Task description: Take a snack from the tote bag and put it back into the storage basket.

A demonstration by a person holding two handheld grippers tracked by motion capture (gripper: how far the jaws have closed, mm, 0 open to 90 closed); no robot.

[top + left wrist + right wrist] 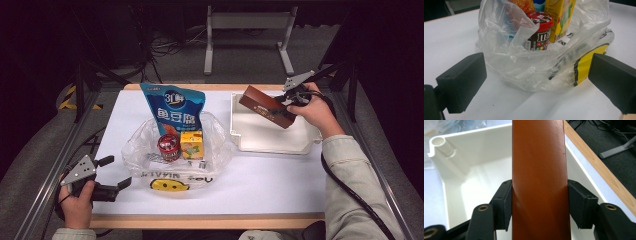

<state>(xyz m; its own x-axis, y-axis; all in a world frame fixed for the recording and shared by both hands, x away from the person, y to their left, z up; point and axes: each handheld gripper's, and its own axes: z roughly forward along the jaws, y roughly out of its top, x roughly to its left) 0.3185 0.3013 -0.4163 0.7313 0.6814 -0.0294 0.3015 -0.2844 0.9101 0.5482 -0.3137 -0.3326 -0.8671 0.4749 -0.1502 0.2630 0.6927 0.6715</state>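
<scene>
Table brightly lit, surroundings dark, perhaps slightly soft.

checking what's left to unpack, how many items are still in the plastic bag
3. In the plastic bag: a tall blue snack pouch at the back, a red-lidded m&m's tub front left, and a yellow drink carton beside it. More may be hidden behind the crumpled plastic.

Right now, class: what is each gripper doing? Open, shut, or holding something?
Left gripper: open, holding nothing, beside the plastic bag.
Right gripper: shut on the brown box, above the white tray.
</scene>
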